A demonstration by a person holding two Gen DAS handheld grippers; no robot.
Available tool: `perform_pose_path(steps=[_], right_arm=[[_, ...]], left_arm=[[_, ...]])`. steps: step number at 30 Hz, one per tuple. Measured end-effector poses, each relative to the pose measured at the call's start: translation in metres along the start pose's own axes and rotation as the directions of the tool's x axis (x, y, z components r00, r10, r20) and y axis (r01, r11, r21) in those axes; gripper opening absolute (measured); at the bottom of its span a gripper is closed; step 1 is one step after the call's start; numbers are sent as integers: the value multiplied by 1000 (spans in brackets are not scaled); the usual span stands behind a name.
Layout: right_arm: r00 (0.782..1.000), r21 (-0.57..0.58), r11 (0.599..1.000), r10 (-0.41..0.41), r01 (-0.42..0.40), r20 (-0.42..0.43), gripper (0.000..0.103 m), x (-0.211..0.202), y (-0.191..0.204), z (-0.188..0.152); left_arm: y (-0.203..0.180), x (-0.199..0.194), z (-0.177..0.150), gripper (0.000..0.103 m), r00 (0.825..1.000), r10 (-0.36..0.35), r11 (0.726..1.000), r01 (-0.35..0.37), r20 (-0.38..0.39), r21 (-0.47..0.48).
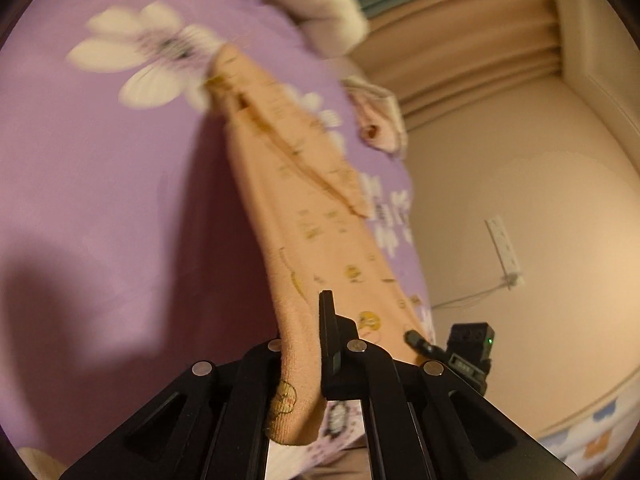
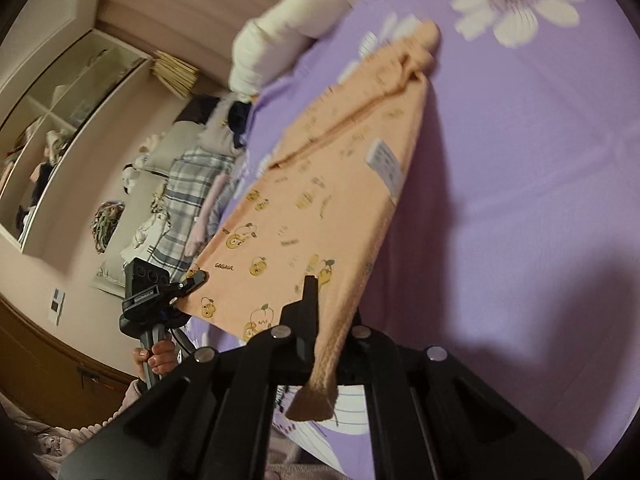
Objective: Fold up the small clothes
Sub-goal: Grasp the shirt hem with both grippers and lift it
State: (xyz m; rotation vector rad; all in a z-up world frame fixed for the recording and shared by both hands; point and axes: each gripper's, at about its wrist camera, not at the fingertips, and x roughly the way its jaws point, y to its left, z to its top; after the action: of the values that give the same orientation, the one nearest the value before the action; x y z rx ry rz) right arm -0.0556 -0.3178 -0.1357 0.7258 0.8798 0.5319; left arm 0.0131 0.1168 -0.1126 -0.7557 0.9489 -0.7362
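Observation:
A small peach garment (image 1: 304, 208) with yellow cartoon prints is held up and stretched over the purple floral bed sheet (image 1: 100, 168). My left gripper (image 1: 304, 344) is shut on one ribbed corner of it. My right gripper (image 2: 332, 320) is shut on the other corner of the same garment (image 2: 320, 184), whose white label (image 2: 386, 162) faces the camera. The far end of the garment trails onto the sheet (image 2: 540, 160). In the right wrist view the left gripper (image 2: 192, 280) shows pinching the garment's left corner, and in the left wrist view the right gripper (image 1: 416, 340) shows at its right edge.
A white bundle (image 1: 328, 12) and a small pink folded piece (image 1: 380, 120) lie on the far part of the bed. A plaid cloth pile (image 2: 192, 184) lies beyond the bed's edge. Shelves (image 2: 60, 112) and a wall stand behind.

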Motion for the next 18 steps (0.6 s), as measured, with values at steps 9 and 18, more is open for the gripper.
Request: perform_pose_path(steps=[9,18], right_arm=[[997,-86,995,54,-48,61,3,-34,23,-5],[998,-140,989,48,-43,37,4,-72,37,-5]], left_arm=[[-54,-28,-11,0,998,-57,978,52,21,202],[-60,-43,-22,0,998,-51,985,54,-22,164]])
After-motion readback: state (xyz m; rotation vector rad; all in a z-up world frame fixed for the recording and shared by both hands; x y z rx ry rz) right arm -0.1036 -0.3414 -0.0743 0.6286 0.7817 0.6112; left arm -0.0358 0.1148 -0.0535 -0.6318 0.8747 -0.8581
